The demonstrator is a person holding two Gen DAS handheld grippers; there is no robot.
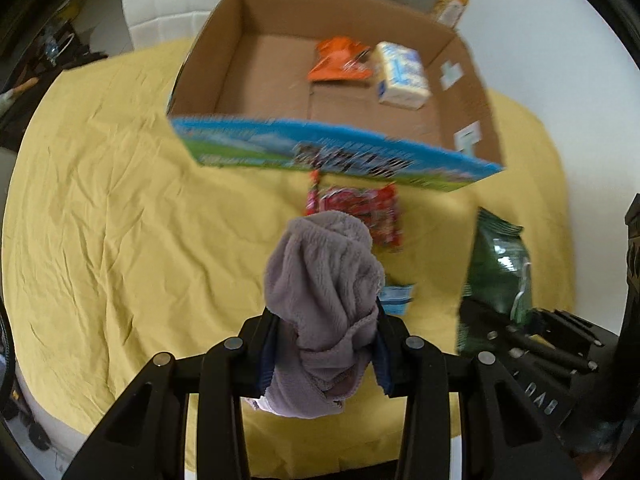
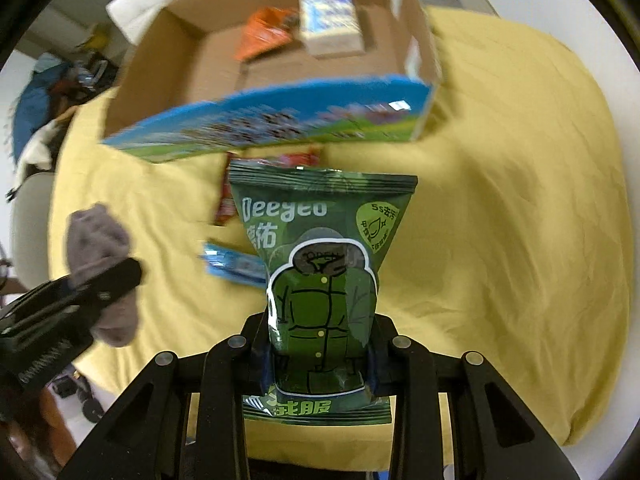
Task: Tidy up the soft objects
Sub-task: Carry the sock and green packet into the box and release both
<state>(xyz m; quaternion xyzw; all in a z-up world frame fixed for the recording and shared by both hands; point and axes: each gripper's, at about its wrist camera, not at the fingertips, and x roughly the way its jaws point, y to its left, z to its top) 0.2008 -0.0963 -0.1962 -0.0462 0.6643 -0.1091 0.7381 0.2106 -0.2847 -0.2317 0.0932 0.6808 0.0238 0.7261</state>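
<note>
My left claw [image 1: 326,344] is clamped on a bunched mauve fleece cloth [image 1: 324,292], which stands up between the fingers and droops below them. My right claw [image 2: 320,354] pinches a glossy dark green wipes pouch [image 2: 320,280] near its lower end, the pouch upright with its crimped top pointing away from me. From the right camera the left claw and its cloth sit off to the left, well apart from the pouch.

Past both claws, a red printed snack packet [image 1: 366,208] and a small light-blue sachet [image 2: 232,266] lie on the wrinkled yellow bedsheet [image 1: 120,200]. Farther still stands an open cardboard box with a blue printed front flap [image 1: 336,152]. Inside it, toward the far right, an orange foil packet [image 1: 340,62] lies just beside a white wrapped tissue pack [image 1: 402,76]; I cannot tell whether they touch.
</note>
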